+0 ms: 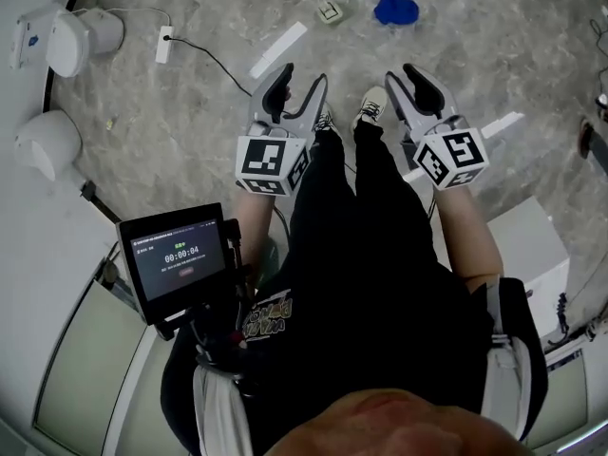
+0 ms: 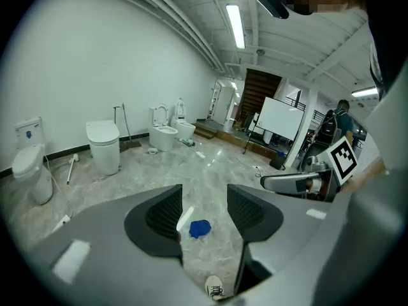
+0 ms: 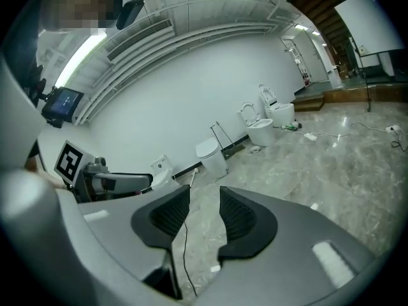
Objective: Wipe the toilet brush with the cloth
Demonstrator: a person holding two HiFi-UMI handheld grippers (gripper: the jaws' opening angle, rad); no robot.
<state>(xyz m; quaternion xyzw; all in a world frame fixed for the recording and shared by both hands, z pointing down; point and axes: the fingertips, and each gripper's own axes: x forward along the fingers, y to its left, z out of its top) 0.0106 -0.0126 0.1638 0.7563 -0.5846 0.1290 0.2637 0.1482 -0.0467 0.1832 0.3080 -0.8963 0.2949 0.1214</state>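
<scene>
A crumpled blue cloth [image 1: 396, 9] lies on the grey marble floor ahead of the person's feet; in the left gripper view this cloth [image 2: 199, 229] shows low between the jaws, far below them. My left gripper [image 1: 299, 82] is held in the air in front of the person, open and empty [image 2: 204, 196]. My right gripper [image 1: 407, 79] hangs beside it, jaws partly apart with nothing between them [image 3: 204, 199]. A thin white stick [image 2: 71, 169] leans on the floor by a toilet; I cannot tell if it is the brush.
Two white toilets [image 1: 81, 41] [image 1: 43, 145] stand along the wall at left, with more further down the room [image 2: 162, 134]. A power strip [image 1: 164, 44] with a black cable, white floor strips [image 1: 278, 49] and a small device [image 1: 331, 11] lie ahead. A white box [image 1: 532, 245] stands at right.
</scene>
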